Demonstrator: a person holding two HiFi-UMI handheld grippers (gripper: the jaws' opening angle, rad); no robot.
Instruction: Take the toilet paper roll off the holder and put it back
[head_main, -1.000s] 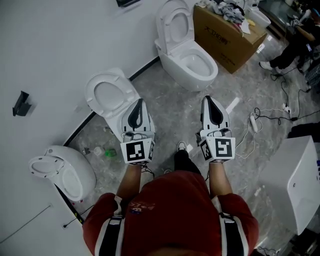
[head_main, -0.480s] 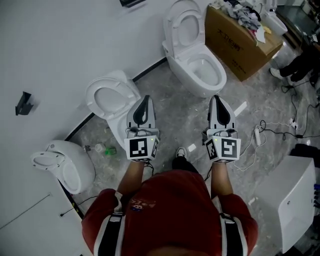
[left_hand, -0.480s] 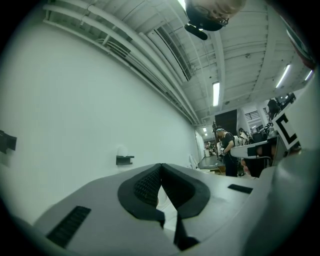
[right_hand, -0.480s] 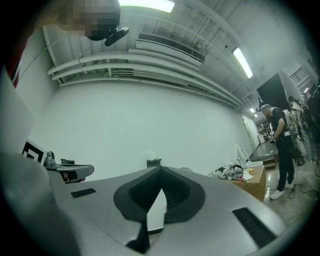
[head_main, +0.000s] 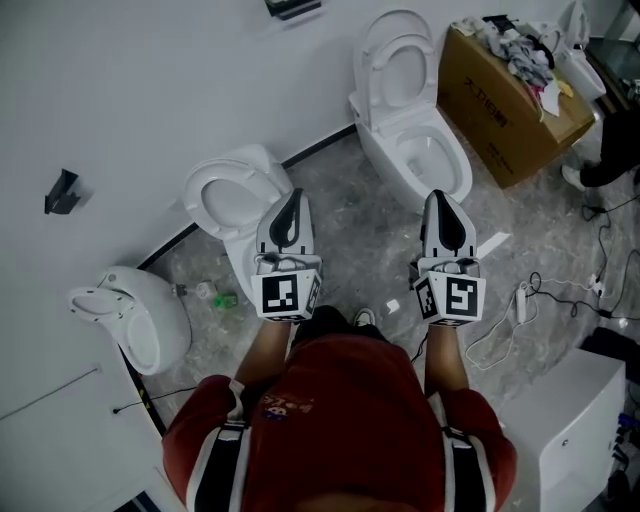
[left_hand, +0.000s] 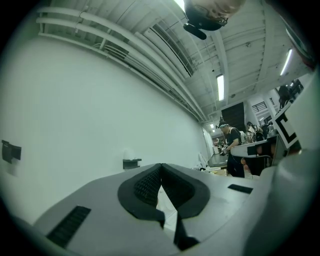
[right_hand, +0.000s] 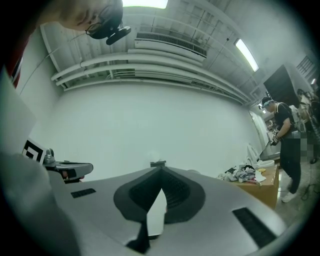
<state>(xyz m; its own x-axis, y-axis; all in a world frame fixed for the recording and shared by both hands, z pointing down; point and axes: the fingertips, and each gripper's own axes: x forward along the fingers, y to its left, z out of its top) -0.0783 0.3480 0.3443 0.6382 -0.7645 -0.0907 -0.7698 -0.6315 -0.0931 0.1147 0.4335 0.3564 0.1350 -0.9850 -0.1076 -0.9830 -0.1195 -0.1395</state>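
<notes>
A small dark holder (left_hand: 131, 163) is fixed to the white wall, and a pale toilet paper roll (left_hand: 129, 153) shows faintly on top of it. In the right gripper view the holder (right_hand: 158, 163) and roll (right_hand: 153, 155) sit just beyond my jaw tips. From above, the holder (head_main: 293, 8) is a dark bracket at the top edge. I hold my left gripper (head_main: 293, 193) and right gripper (head_main: 446, 194) side by side at waist height, well short of the wall. Both jaw pairs (left_hand: 160, 165) (right_hand: 161, 168) are shut with nothing between them.
Three white toilets stand along the wall (head_main: 412, 110) (head_main: 235, 195) (head_main: 135, 320). A second dark bracket (head_main: 62, 190) hangs further left. A cardboard box (head_main: 515, 110) of rags is at the back right, cables and a power strip (head_main: 522, 300) lie on the floor, and a white cabinet (head_main: 580, 430) is beside me.
The whole scene has slid rightward and downward in the head view, so the wall bracket at the top shows more. Both grippers stayed shut and level in front of me.
</notes>
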